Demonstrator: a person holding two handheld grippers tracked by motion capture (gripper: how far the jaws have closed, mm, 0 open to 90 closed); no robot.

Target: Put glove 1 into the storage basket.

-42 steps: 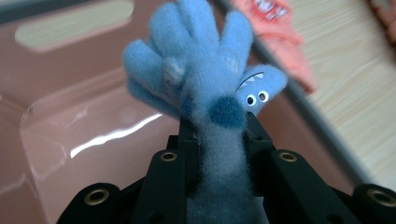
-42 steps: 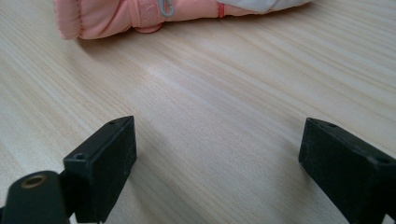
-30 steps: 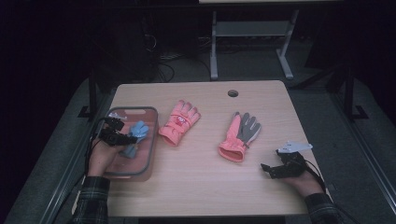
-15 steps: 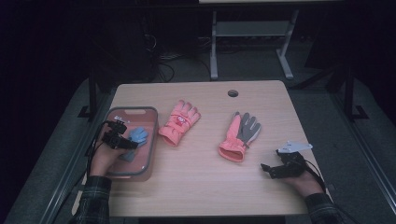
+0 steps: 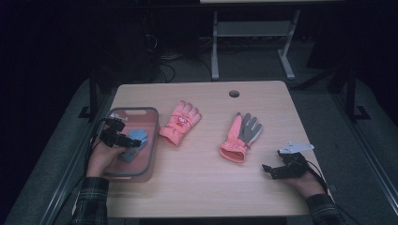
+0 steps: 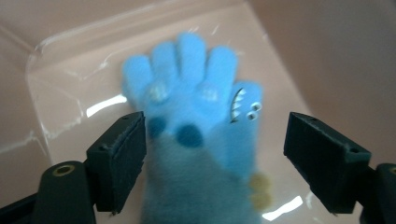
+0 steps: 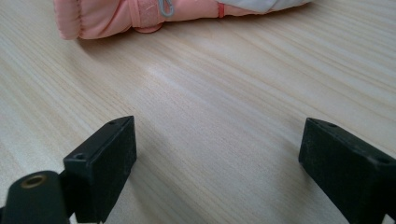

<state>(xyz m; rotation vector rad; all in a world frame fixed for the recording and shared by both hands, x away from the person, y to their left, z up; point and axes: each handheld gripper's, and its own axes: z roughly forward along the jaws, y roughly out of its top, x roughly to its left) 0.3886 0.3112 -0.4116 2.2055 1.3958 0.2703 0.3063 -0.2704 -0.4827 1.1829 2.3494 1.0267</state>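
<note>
A small blue glove (image 6: 196, 116) with a cartoon face lies flat in the pink see-through tray (image 5: 133, 111) at the table's left. My left gripper (image 6: 215, 163) hovers low over its cuff; its jaws have just been opening and now stand wide on either side of the glove without pressing it. In the high view that gripper (image 5: 130, 142) sits over the tray beside the blue glove (image 5: 139, 136). My right gripper (image 5: 271, 171) rests near the front right of the table, and its jaws (image 7: 215, 172) stand open over bare wood.
A pink glove (image 5: 180, 123) lies just right of the tray. A pink and grey glove (image 5: 241, 136) lies mid-table, its cuff (image 7: 140, 16) ahead of the right gripper. A cable hole (image 5: 234, 93) marks the far edge. A desk frame (image 5: 248, 42) stands behind.
The left gripper came down into the tray with the blue glove and let it go; its jaws now stand apart. The right hand has kept still.
</note>
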